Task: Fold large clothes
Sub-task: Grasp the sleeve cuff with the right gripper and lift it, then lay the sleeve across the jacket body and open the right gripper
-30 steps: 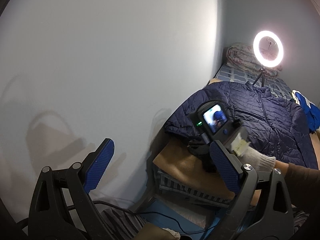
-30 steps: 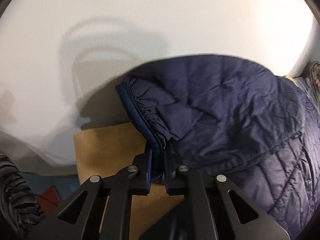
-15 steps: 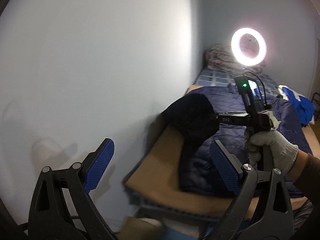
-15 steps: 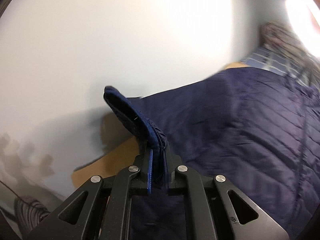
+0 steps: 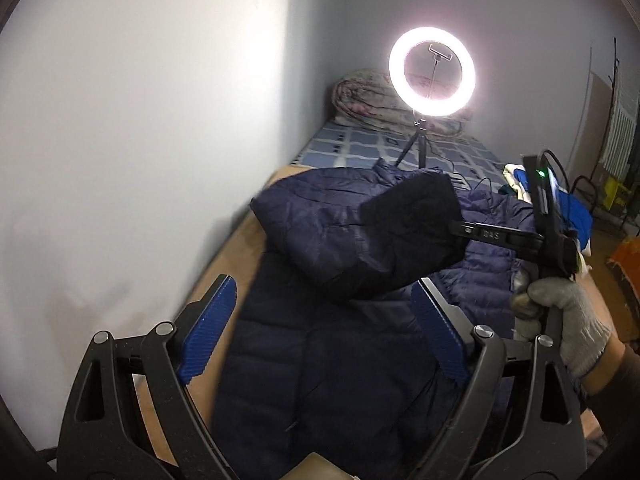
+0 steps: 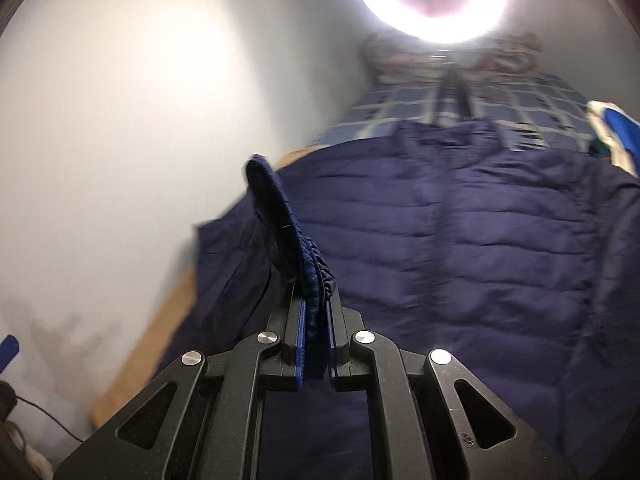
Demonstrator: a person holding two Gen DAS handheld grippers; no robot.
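Observation:
A navy quilted puffer jacket (image 5: 320, 352) lies spread on the bed, also in the right wrist view (image 6: 460, 232). My right gripper (image 6: 314, 344) is shut on the ribbed cuff (image 6: 280, 216) of its left sleeve and holds it lifted over the jacket's body. In the left wrist view the right gripper (image 5: 452, 232) shows with the sleeve (image 5: 392, 236) draped across the jacket, held by a gloved hand (image 5: 560, 320). My left gripper (image 5: 320, 336) is open and empty above the jacket's lower part.
A lit ring light (image 5: 432, 72) on a tripod stands on the checked bedsheet (image 5: 360, 148) beyond the jacket. A rolled quilt (image 5: 360, 96) lies at the bed's head. Blue and white clothes (image 5: 568, 208) lie right. The wall (image 5: 140, 120) runs along the left edge.
My right gripper has carried the sleeve cuff up and rightward over the jacket's body. My left gripper has moved over the bed, still open.

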